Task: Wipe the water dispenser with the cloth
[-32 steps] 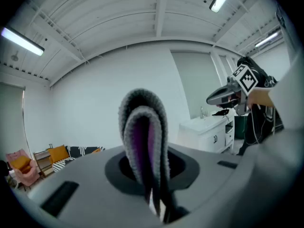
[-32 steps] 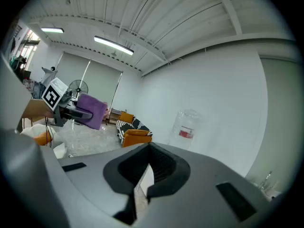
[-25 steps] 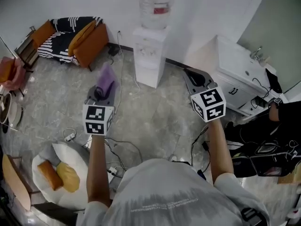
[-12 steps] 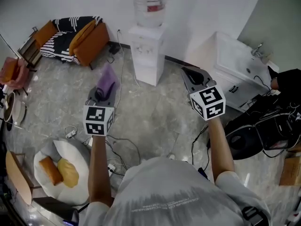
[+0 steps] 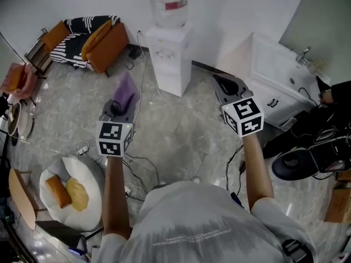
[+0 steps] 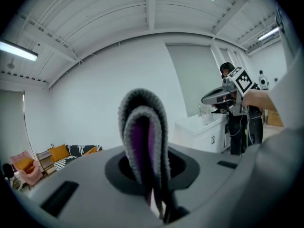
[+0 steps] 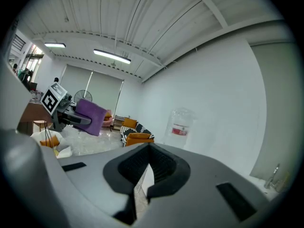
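1. Purple cloth (image 5: pixel 125 91), folded and grey on its outer face, stood upright, pinched tight between the jaws of the left gripper (image 5: pixel 117 108).
2. Right gripper (image 5: pixel 224 83): jaws pressed together, nothing between them.
3. Both grippers were held out over the floor, well apart from each other, and pointed toward the far wall. Neither touched the water dispenser (image 5: pixel 171 59).
4. The water dispenser, white, stood against the far wall between the two grippers' lines, with a clear bottle (image 5: pixel 169 3) bearing a red label on top.
5. Far left: orange sofa (image 5: pixel 105 44) with a striped throw. Far right: white sink cabinet (image 5: pixel 273 73).
6. Near left: white cushion (image 5: pixel 82 175). Cables (image 5: pixel 143 166) lay loose on the grey stone floor (image 5: pixel 175 130).
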`<control>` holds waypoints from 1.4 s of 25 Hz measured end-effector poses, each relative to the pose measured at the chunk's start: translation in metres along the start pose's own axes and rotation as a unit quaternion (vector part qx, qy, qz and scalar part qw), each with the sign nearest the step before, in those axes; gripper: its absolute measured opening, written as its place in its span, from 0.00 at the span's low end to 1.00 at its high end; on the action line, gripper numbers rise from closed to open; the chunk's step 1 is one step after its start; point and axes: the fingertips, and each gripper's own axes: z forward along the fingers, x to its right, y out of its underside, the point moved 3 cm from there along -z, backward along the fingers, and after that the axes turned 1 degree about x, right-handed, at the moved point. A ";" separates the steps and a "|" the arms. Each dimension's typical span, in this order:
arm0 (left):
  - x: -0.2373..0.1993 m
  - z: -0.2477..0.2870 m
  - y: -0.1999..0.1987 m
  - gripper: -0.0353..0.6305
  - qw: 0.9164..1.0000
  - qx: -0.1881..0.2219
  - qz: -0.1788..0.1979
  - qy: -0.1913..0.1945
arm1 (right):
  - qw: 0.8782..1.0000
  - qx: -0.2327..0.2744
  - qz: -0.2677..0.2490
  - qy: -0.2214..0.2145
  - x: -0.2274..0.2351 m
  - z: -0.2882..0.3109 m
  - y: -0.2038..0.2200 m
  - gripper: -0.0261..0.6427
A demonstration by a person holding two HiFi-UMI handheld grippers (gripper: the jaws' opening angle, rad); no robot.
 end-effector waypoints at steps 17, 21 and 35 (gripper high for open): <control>-0.004 0.093 0.007 0.14 1.000 -0.010 -0.021 -0.007 | 0.999 -0.011 0.030 -0.031 0.063 0.066 0.039 0.06; -0.052 0.135 0.032 0.14 0.999 -0.019 -0.027 -0.006 | 0.998 -0.012 0.032 -0.047 0.059 0.124 0.039 0.06; -0.182 0.290 0.067 0.14 0.996 -0.050 -0.035 0.062 | 0.995 -0.009 0.098 -0.007 0.079 0.270 0.014 0.06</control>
